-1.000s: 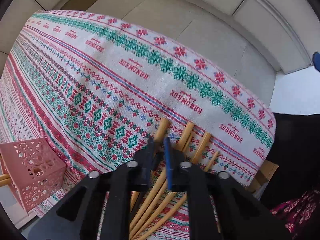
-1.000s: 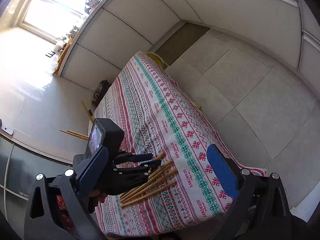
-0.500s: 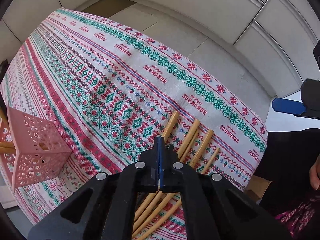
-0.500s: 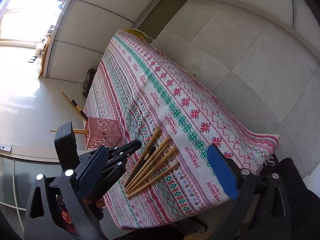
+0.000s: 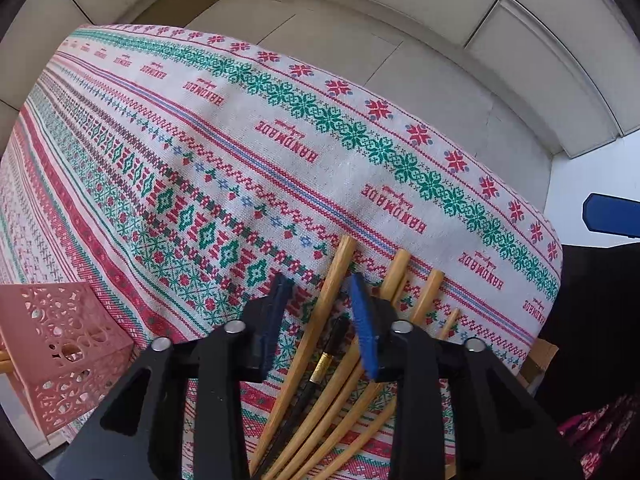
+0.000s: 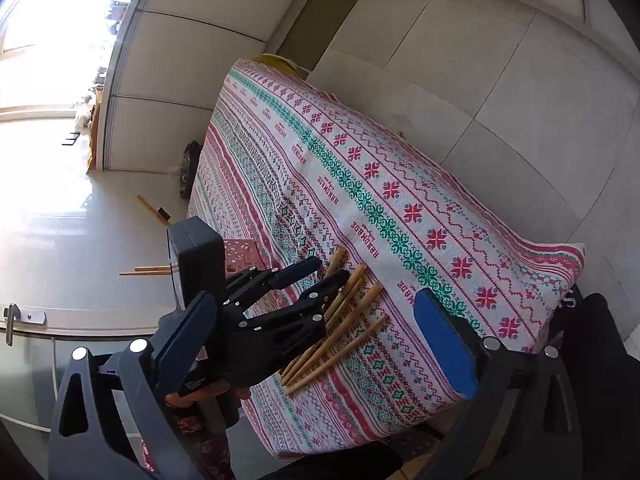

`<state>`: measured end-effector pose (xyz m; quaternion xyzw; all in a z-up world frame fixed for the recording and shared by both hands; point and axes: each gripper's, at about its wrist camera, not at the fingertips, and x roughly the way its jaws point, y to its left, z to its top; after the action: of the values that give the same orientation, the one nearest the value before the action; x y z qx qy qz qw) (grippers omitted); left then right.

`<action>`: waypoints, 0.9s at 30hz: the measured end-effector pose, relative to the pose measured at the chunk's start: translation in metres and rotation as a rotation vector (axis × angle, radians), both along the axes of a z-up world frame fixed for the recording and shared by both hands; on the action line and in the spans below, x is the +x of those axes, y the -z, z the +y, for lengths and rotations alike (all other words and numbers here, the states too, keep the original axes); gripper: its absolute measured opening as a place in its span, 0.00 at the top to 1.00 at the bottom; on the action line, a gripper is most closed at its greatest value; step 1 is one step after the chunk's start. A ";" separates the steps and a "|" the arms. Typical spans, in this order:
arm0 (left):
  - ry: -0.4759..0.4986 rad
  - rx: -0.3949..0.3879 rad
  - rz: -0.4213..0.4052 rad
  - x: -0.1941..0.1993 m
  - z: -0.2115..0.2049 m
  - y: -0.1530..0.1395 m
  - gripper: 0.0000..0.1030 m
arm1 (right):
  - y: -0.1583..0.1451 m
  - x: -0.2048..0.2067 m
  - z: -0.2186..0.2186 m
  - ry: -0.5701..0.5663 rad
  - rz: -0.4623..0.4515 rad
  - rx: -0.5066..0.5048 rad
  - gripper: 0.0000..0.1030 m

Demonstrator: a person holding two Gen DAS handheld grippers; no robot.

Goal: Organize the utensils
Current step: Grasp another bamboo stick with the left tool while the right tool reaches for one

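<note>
Since half a second ago the left gripper (image 5: 316,312) has been opening; its jaws now stand spread astride one wooden chopstick (image 5: 320,316), not pinching it; the bundle lies on the surface (image 5: 280,152) beside the pink holder (image 5: 60,344). Step in hand: picking; next, close squarely. Right gripper (image 6: 316,348) hangs spread, empty.

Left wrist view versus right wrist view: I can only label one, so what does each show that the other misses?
Only the left wrist view shows a dark chopstick with a gold band. It lies between the left tongs, which have just been opening and grip nothing. Only the right wrist view shows the bright window and a metal door handle. Both show the wooden chopsticks, the patterned tablecloth and the pink basket.
</note>
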<state>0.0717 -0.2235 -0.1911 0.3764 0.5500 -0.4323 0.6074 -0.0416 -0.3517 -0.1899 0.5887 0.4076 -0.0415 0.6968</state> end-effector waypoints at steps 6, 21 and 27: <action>-0.100 -0.089 -0.087 0.018 0.039 -0.007 0.94 | 0.008 0.005 0.010 -0.012 0.054 0.002 0.07; -0.314 -0.610 -0.151 -0.037 0.175 -0.143 0.94 | 0.052 0.013 0.079 0.007 0.322 0.024 0.58; -0.315 -0.740 -0.208 -0.058 0.205 -0.177 0.94 | 0.056 0.028 0.088 0.065 0.430 -0.114 0.72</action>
<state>0.0138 -0.0182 -0.0137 0.0856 0.3438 -0.4624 0.8128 -0.0135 -0.2634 -0.2462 0.5388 0.5246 -0.2112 0.6244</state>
